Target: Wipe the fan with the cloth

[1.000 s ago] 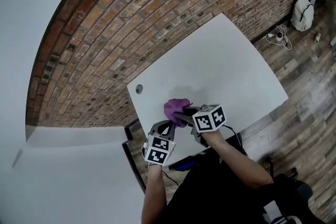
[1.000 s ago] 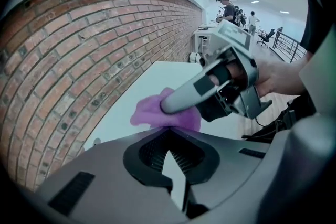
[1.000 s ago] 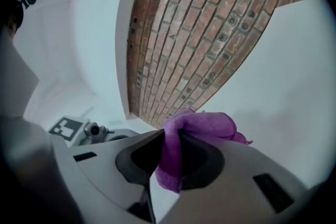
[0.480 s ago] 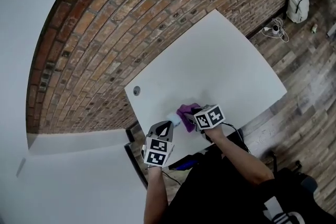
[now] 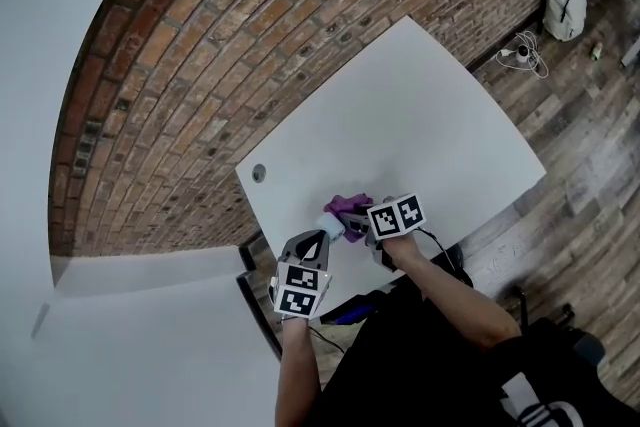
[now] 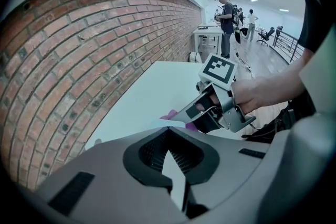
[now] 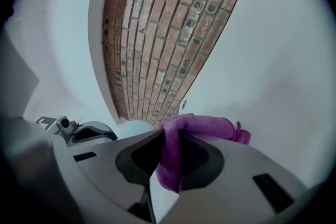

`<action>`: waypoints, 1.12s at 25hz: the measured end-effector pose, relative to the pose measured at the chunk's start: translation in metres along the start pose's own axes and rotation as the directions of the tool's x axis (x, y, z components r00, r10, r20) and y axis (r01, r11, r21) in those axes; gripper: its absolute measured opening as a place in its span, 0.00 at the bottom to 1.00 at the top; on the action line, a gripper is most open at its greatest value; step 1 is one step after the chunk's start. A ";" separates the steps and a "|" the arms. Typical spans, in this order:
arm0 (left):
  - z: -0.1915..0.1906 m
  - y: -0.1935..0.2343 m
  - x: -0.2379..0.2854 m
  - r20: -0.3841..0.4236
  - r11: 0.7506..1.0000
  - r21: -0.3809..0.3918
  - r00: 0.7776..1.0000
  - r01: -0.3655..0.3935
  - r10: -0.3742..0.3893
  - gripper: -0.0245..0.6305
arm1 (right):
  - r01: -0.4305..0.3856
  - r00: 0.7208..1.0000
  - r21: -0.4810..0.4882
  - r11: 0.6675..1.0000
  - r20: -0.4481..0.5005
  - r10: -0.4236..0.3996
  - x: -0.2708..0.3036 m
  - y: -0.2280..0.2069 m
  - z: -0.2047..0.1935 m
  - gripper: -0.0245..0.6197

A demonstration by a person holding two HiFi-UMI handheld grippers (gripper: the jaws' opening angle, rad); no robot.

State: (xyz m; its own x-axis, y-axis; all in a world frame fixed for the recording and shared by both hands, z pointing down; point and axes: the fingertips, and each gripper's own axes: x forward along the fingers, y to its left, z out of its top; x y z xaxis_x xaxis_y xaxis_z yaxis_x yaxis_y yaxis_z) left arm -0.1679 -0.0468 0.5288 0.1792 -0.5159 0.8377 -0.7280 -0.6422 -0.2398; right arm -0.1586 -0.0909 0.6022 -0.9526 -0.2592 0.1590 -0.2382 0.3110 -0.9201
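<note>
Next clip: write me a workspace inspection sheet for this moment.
Surface: white table, bare apart from a grommet hole.
Job's things: purple cloth beside the pale fan, near the front edge.
Clutter: nothing seen.
Grippers: right gripper shut on the cloth; left gripper shut, tip at the fan, hold unclear.
Cables: cord lying on the floor.
Surroundings: brick wall, white bag, people far off.

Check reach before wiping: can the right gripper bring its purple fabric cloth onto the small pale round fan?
Likely yes: the right gripper, shut on the purple fabric cloth, sits beside the pale round fan, nothing visibly between.
</note>
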 end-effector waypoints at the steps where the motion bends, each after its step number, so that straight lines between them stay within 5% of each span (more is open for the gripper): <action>1: 0.000 0.000 0.000 0.002 1.000 -0.001 1.000 -0.001 0.001 0.04 | 0.008 1.000 -0.019 1.000 -0.008 -0.008 0.001 -0.003 -0.001 0.14; 3: 0.000 0.001 0.000 0.004 1.000 -0.004 1.000 -0.003 0.003 0.04 | 0.067 0.996 -0.086 0.994 -0.060 -0.072 0.002 -0.015 -0.006 0.14; 6: 0.000 -0.001 0.000 0.004 1.000 -0.005 1.000 -0.001 0.001 0.04 | 0.222 0.954 -0.216 0.951 -0.154 -0.258 -0.007 -0.049 -0.014 0.14; 8: 0.000 -0.003 0.000 0.007 1.000 -0.007 1.000 0.002 -0.002 0.04 | 0.297 0.938 -0.260 0.919 -0.099 -0.331 -0.022 -0.058 0.002 0.14; 10: 0.000 -0.002 0.001 0.004 1.000 -0.006 1.000 0.001 -0.001 0.04 | 0.299 0.950 -0.252 0.920 -0.011 -0.312 -0.033 -0.047 0.027 0.14; 15: 0.001 0.000 0.000 0.011 1.000 -0.010 1.000 -0.005 0.005 0.04 | 0.033 0.999 -0.022 0.999 -0.019 -0.034 -0.003 -0.002 0.022 0.14; 19: 0.003 -0.002 0.000 0.013 1.000 -0.014 1.000 -0.008 0.008 0.04 | 0.134 0.990 -0.020 0.991 -0.042 -0.135 0.008 -0.028 -0.001 0.14; 22: 0.003 0.000 0.000 0.021 1.000 -0.019 1.000 -0.012 0.013 0.04 | 0.264 0.950 -0.178 0.948 -0.120 -0.287 0.008 -0.055 -0.010 0.14; 25: 0.003 -0.001 0.000 0.023 1.000 -0.021 1.000 -0.012 0.013 0.04 | 0.308 0.897 -0.327 0.893 -0.213 -0.387 0.003 -0.074 -0.017 0.14; 28: 0.005 -0.002 0.001 0.027 1.000 -0.021 1.000 -0.011 0.011 0.04 | 0.359 0.876 -0.416 0.835 -0.159 -0.456 -0.013 -0.074 0.009 0.14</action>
State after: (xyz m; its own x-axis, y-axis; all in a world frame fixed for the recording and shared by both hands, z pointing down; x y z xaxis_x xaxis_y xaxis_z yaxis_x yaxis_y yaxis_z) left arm -0.1630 -0.0487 0.5276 0.1884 -0.5380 0.8216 -0.7434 -0.6248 -0.2387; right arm -0.1273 -0.1192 0.6647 -0.7558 -0.2237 0.6155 -0.6199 0.5473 -0.5623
